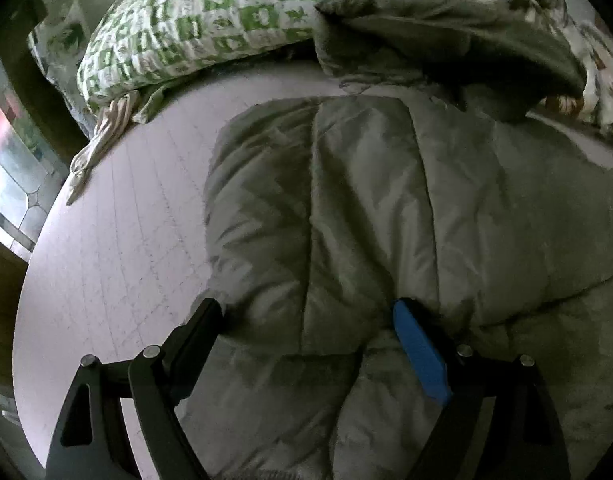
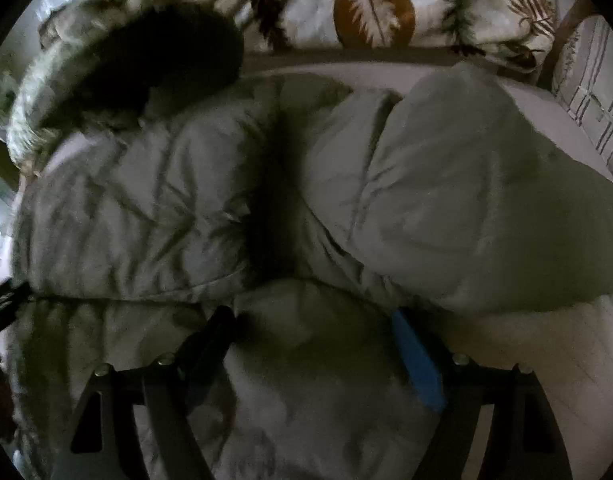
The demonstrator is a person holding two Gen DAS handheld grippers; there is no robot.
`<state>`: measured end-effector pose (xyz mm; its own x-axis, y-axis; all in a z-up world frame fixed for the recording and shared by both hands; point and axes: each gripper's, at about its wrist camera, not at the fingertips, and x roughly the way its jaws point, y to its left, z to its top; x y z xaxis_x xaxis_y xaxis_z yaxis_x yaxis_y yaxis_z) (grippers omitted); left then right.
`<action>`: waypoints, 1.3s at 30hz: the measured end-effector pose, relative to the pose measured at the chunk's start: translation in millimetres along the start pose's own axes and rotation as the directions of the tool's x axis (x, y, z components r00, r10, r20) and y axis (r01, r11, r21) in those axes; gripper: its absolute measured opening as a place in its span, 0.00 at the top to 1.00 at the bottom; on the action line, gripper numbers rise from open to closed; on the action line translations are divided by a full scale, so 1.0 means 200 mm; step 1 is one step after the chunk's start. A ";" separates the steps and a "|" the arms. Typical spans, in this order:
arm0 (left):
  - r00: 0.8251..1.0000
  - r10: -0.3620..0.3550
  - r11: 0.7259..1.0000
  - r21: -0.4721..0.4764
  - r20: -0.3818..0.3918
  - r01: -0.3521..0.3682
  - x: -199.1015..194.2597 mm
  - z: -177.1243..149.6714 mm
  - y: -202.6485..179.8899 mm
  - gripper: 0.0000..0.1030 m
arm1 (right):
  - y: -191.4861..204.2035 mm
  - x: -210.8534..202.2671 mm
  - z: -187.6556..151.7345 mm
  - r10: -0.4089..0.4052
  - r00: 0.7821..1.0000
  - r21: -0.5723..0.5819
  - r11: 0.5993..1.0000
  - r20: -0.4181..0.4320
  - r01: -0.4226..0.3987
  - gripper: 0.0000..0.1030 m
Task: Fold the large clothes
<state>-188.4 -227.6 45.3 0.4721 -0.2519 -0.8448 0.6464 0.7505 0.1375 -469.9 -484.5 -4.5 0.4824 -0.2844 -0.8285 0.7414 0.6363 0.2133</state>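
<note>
Item: grey padded coat [image 1: 346, 208], spread across the bed [image 1: 118, 240], fur hood [image 2: 118, 64] at its head edge; my left gripper [image 1: 306, 320] and right gripper [image 2: 314, 328] straddle its near folds, jaws open, nothing gripped. To fold well, I should pinch full thickness evenly. Obstructions: leaf-print duvet [image 2: 370, 12], green pillow [image 1: 202, 20] crowding the head edge.
</note>
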 end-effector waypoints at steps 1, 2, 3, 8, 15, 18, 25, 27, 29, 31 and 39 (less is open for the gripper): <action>1.000 0.007 1.000 0.002 0.009 -0.007 -0.02 -0.01 0.00 0.15 | -0.04 -0.06 -0.01 0.022 0.999 0.018 1.000 0.025 -0.022 0.19; 1.000 0.015 1.000 0.008 0.022 -0.015 -0.06 -0.03 0.01 0.15 | -0.07 -0.11 -0.01 0.033 0.998 0.034 0.999 0.046 -0.035 0.19; 0.999 0.015 1.000 0.015 0.036 -0.016 -0.10 -0.05 0.01 0.15 | -0.12 -0.16 -0.01 0.038 0.997 0.049 0.998 0.068 -0.041 0.19; 0.997 -0.029 0.999 0.029 0.066 0.027 -0.24 -0.19 0.03 0.15 | -0.58 -0.38 -0.03 -0.092 0.988 0.153 0.986 0.123 0.073 0.19; 0.996 -0.044 0.998 -0.030 0.079 0.046 -0.34 -0.34 0.04 0.15 | -1.39 -0.42 -0.04 -0.297 0.954 0.415 0.873 0.035 0.257 0.19; 0.998 -0.049 0.997 -0.052 0.049 0.051 -0.31 -0.37 0.04 0.15 | -1.63 -0.38 -0.03 -0.335 0.942 0.494 0.818 -0.005 0.294 0.19; 0.997 0.010 0.999 -0.045 0.072 -0.007 -0.29 -0.33 0.03 0.15 | -1.89 -0.26 0.02 -0.288 0.957 0.625 0.742 -0.032 0.244 0.19; 0.998 0.011 0.999 -0.054 0.064 -0.007 -0.27 -0.31 0.04 0.15 | -1.94 -0.21 0.02 -0.267 0.963 0.659 0.720 -0.024 0.216 0.19; 0.998 -0.006 0.997 -0.072 0.057 0.010 -0.25 -0.30 0.04 0.15 | -1.93 -0.20 0.03 -0.297 0.955 0.657 0.721 0.004 0.221 0.21; 0.999 -0.017 0.997 -0.078 0.046 0.020 -0.23 -0.30 0.04 0.15 | -1.91 -0.20 0.05 -0.315 0.949 0.645 0.728 0.014 0.232 0.48; 0.999 -0.004 0.998 -0.064 0.052 0.007 -0.22 -0.31 0.04 0.15 | -1.79 -0.35 0.06 -0.308 0.939 0.633 0.760 0.155 0.145 0.74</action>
<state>-241.1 -172.1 51.4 0.5002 -0.2867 -0.8171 0.6103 0.7861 0.0979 -763.0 -701.8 -16.7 0.2963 -0.5743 -0.7632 0.9291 -0.0119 0.3697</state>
